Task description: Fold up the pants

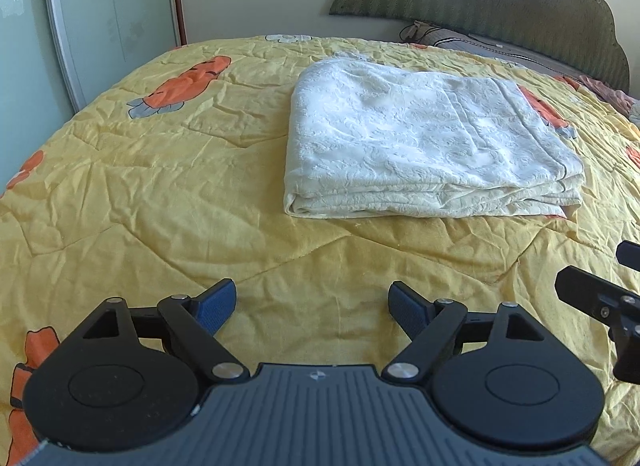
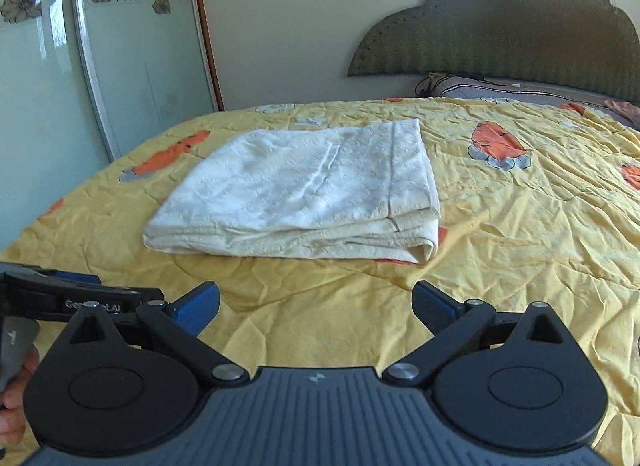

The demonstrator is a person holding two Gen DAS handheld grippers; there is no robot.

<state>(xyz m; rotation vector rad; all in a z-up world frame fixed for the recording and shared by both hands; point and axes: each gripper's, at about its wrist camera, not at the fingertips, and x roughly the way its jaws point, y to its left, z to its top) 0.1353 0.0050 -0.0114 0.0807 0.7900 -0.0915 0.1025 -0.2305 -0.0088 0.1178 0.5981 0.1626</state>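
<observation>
The cream-white pants point(image 1: 424, 145) lie folded into a flat, layered rectangle on the yellow quilt point(image 1: 160, 201); the right wrist view shows the same folded pants point(image 2: 304, 193) from the other side. My left gripper point(image 1: 312, 308) hovers over bare quilt in front of the fold, open, nothing between its blue pads. My right gripper point(image 2: 316, 308) is also open and empty, short of the near edge of the pants. The right gripper's black fingers point(image 1: 592, 294) show at the right edge of the left wrist view, and the left gripper's body point(image 2: 72, 300) at the left edge of the right wrist view.
The quilt has orange carrot prints point(image 1: 188, 81) and covers a bed. A green padded headboard point(image 2: 512, 25) and a pillow point(image 2: 500, 89) stand at the far right. A sliding glass wardrobe door point(image 2: 80, 65) runs along the left. A hand point(image 2: 16, 398) grips the left gripper's handle.
</observation>
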